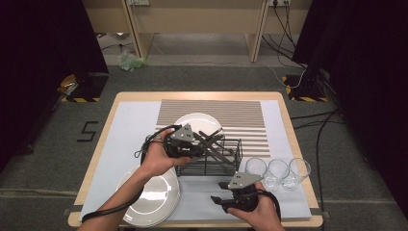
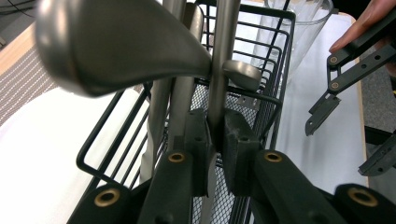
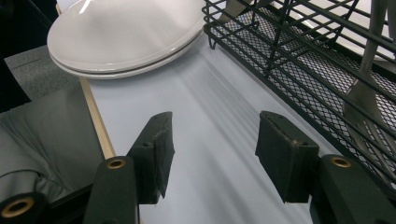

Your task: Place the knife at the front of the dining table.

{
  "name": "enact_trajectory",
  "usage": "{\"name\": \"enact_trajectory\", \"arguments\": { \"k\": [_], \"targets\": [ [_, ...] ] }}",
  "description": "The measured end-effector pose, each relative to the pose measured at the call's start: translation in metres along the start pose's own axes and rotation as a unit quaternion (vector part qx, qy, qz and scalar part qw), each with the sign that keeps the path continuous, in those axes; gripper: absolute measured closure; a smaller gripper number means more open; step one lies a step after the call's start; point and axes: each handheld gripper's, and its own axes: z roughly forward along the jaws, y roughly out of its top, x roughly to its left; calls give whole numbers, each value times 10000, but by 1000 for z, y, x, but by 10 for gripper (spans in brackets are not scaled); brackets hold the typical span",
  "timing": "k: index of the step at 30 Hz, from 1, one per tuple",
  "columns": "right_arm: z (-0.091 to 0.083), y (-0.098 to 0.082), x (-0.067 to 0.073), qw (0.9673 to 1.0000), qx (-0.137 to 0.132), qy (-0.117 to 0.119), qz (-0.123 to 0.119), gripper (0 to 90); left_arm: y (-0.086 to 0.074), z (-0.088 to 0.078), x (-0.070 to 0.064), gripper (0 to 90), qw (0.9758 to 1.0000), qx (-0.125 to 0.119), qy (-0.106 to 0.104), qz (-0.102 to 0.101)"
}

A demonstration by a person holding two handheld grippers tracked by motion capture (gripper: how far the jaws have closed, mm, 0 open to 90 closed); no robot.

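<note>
My left gripper (image 2: 215, 140) clamps 1 spoon handle (image 2: 218, 70) inside the wire basket (image 2: 280, 56). Smooth steel, stiff, light, likely slippery, so I'd grip mid-handle. My right gripper (image 3: 212, 149) hangs open beside the basket, with stacked plates (image 3: 121, 42) beyond it.

A grey metal spoon (image 2: 219, 70) stands nearly upright in the black wire basket (image 1: 231, 147), its slim handle pinched between two black pads, its broad dull bowl up top, beside other cutlery handles (image 2: 180, 84).
</note>
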Motion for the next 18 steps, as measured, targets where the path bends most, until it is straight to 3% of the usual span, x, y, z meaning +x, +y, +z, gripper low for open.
{"name": "enact_trajectory", "arguments": {
  "k": [4, 18],
  "targets": [
    [-1, 0, 0, 10000, -3, 1, 10, 459, -2, -2, -1, 820, 9999, -124, -68, -80],
    [1, 0, 0, 10000, 2, -6, -5, 458, -13, -12, -3, 822, 9984, -543, 118, -53]
  ]
}}
